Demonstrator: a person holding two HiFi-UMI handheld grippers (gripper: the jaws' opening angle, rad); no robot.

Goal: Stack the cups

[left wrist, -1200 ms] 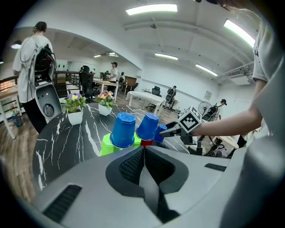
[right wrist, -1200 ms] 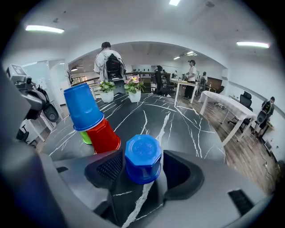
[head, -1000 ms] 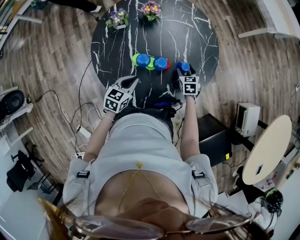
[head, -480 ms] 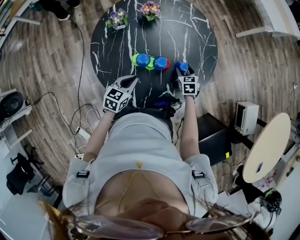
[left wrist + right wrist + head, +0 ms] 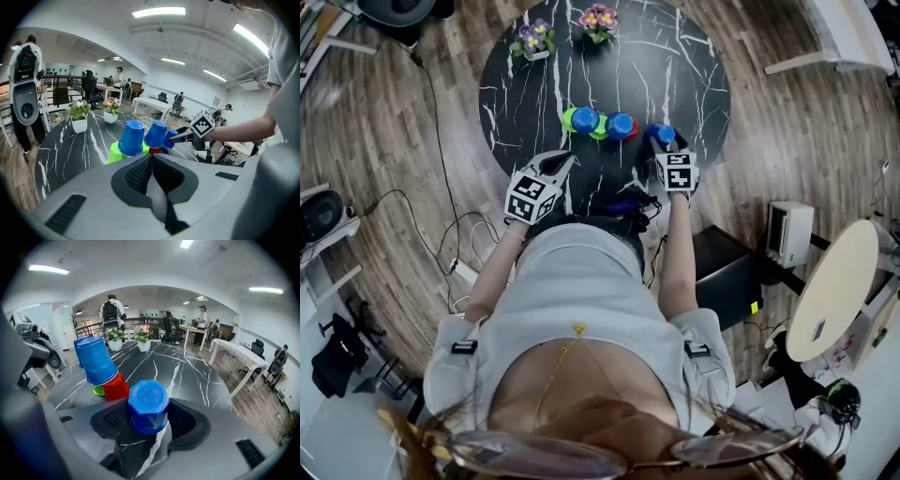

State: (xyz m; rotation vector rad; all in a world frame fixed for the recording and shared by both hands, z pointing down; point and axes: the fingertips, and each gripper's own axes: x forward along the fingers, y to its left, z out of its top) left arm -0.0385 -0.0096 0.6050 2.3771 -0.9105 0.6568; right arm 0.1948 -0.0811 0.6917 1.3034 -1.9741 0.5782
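On the black marble table (image 5: 675, 56) a blue cup (image 5: 585, 119) sits upside down on a green cup (image 5: 570, 120). Beside it another blue cup (image 5: 620, 125) sits on a red cup (image 5: 636, 127). A third blue cup (image 5: 148, 407), also upside down, stands between the pads of my right gripper (image 5: 148, 416). That gripper's jaws have just been closing and now press on the cup's sides. My left gripper (image 5: 151, 157) is shut and empty, near the table's front edge, short of the green and blue pair (image 5: 131, 138).
Two small flower pots (image 5: 534, 39) (image 5: 601, 21) stand at the table's far edge. Cables run over the wooden floor at the left. A dark box (image 5: 727, 281) and a small round table (image 5: 834, 300) stand to the right. Several people are in the room behind.
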